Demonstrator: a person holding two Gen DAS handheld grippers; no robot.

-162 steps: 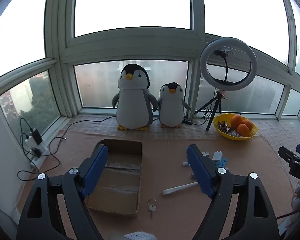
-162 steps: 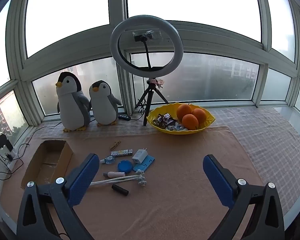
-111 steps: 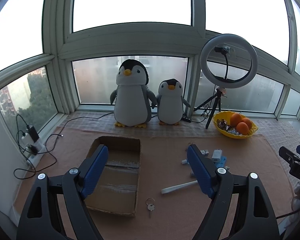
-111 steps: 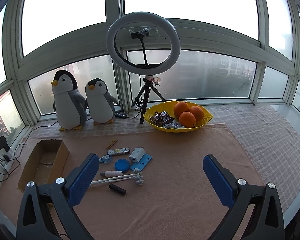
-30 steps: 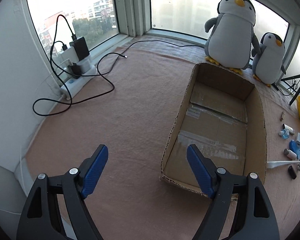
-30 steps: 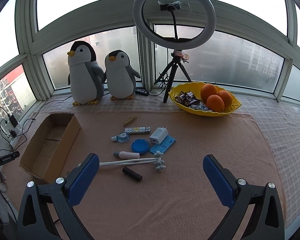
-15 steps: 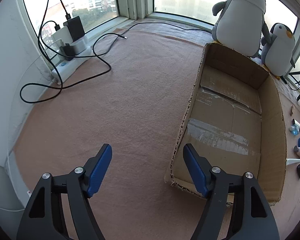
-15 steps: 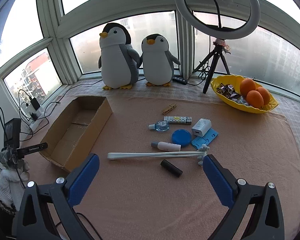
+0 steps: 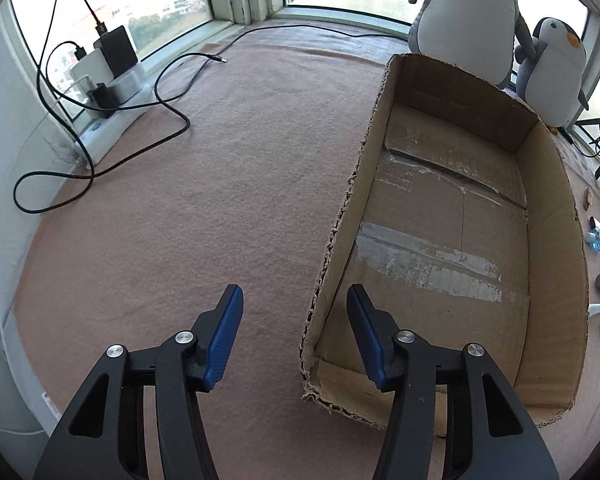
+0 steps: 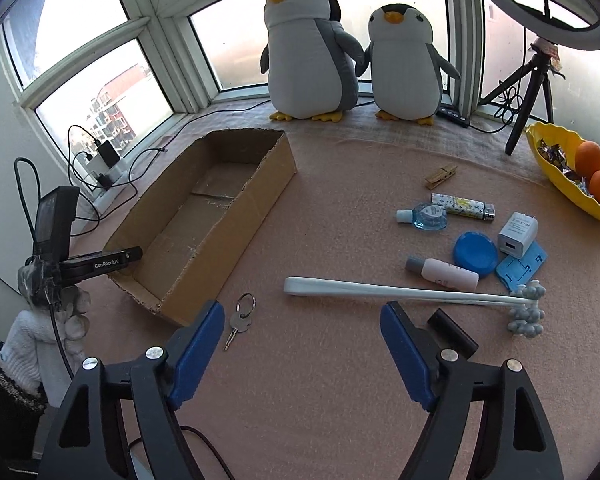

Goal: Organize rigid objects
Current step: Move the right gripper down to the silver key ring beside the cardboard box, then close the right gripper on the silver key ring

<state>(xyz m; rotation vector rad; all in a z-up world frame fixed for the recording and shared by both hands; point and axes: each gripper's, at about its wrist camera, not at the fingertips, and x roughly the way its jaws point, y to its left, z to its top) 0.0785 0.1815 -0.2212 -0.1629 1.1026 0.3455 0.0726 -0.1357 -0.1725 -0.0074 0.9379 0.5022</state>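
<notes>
Right now the left gripper (image 9: 294,312) hangs low over the near left corner of the cardboard box (image 9: 440,240), jaws wide with nothing in them, one finger outside the left wall and the other over the box floor. Box holds nothing, tape strips on its bottom, sits on the pink cloth (image 9: 180,208) covering the bench. Power strip (image 9: 108,120) with chargers and black cables at 10 o'clock by the window. Right gripper (image 10: 302,314) jaws wide too, gripping nothing, hovering over the cloth. Keys on a ring (image 10: 240,318) lie just beside its left finger at 9 o'clock, near the box's corner. Long white massage stick (image 10: 400,292) lies crosswise just ahead at 12 to 2 o'clock, knobby head to the right. Black cylinder (image 10: 452,334) partly behind the right finger. Further out at 1 to 2 o'clock, loosely clustered: small pink bottle (image 10: 444,273), blue round lid (image 10: 475,254), white charger (image 10: 518,234) on a blue card (image 10: 522,266), small clear bottle (image 10: 424,216), patterned tube (image 10: 462,207), clothespin (image 10: 441,176). Two penguin toys (image 10: 312,56) at 12 o'clock by the window, yellow fruit bowl (image 10: 556,184) far right.
</notes>
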